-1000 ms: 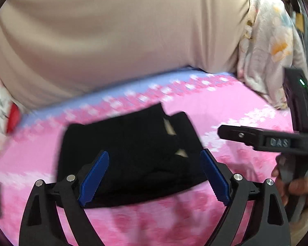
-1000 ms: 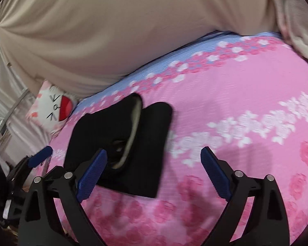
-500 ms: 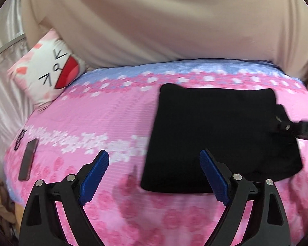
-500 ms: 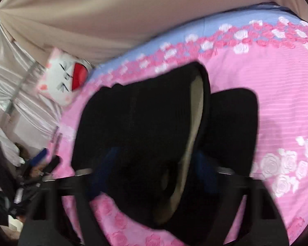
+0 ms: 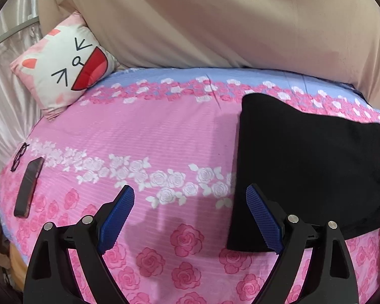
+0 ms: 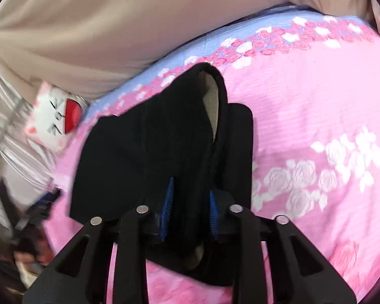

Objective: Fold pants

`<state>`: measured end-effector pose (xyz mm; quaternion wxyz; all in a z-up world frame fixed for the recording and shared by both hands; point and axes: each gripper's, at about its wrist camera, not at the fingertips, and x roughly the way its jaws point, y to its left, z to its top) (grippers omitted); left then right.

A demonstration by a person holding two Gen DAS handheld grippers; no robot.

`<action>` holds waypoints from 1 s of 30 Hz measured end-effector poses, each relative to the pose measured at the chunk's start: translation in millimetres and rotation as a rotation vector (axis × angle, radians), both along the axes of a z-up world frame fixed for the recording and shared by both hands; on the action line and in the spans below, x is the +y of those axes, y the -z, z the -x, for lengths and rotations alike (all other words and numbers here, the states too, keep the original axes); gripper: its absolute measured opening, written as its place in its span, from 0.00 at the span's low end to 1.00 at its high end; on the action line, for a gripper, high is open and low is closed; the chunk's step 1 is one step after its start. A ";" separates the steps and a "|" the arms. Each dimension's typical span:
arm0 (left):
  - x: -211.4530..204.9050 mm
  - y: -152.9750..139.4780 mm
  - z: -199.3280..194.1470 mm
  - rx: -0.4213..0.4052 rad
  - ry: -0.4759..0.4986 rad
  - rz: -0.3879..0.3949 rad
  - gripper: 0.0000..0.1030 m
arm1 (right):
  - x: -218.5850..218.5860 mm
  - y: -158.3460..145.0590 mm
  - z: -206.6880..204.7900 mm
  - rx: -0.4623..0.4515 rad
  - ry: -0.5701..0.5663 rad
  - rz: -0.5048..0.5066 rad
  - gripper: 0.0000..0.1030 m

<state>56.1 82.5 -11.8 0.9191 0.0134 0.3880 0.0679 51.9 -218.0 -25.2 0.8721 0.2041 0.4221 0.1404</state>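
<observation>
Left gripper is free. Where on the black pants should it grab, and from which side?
Take the pants at their near left corner, coming in low from the bare sheet on the left. That edge lies flat, straight and unobstructed right beside the open left gripper; the right gripper is closing on the opposite end.

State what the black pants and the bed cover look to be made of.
Black pants: thick matte knit, apparently fleece-lined, since pale fuzzy fabric shows inside the opening. Bed cover: thin woven printed cloth, probably cotton or a blend; fine ribbed lines and no shine.
</observation>
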 end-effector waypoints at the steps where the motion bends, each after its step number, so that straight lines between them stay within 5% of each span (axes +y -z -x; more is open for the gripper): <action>1: -1.1 -0.7 0.2 -0.004 0.008 0.001 0.85 | 0.4 -11.2 6.2 -0.042 0.033 0.028 0.25; 4: -6.9 -4.4 -1.1 -0.026 0.027 0.013 0.85 | 14.4 -46.7 22.0 -0.147 0.035 0.113 0.25; 8: -23.8 7.8 -15.1 0.009 0.045 -0.009 0.85 | 74.9 -68.5 4.0 -0.192 -0.145 0.154 0.24; 11: -35.0 19.9 -20.3 0.019 0.052 -0.056 0.86 | 109.5 -32.5 -37.7 -0.100 -0.257 0.224 0.21; 13: -34.0 25.9 -22.0 0.013 0.057 -0.074 0.95 | 101.1 2.6 -72.3 -0.013 -0.183 0.337 0.11; 14: -31.3 27.8 -21.8 0.016 0.067 -0.062 0.95 | 78.8 9.5 -79.5 0.003 -0.153 0.183 0.04; 16: -24.8 29.1 -19.6 0.028 0.085 -0.036 0.95 | 56.2 1.2 -78.5 0.050 -0.040 0.098 0.00; 20: -18.6 30.1 -21.0 0.029 0.073 0.001 0.95 | 108.0 -43.4 -72.9 -0.058 -0.160 0.144 0.06; 24: -21.6 30.0 -23.6 0.027 0.072 0.002 0.95 | 211.5 -22.3 -112.0 0.008 -0.432 0.174 0.06; 26: -20.2 28.5 -23.0 0.020 0.065 -0.016 0.95 | 242.9 5.5 -146.0 0.023 -0.423 0.278 0.00; 30: -13.2 27.5 -24.0 0.022 0.069 -0.012 0.95 | 247.2 6.0 -183.6 0.053 -0.336 0.167 0.00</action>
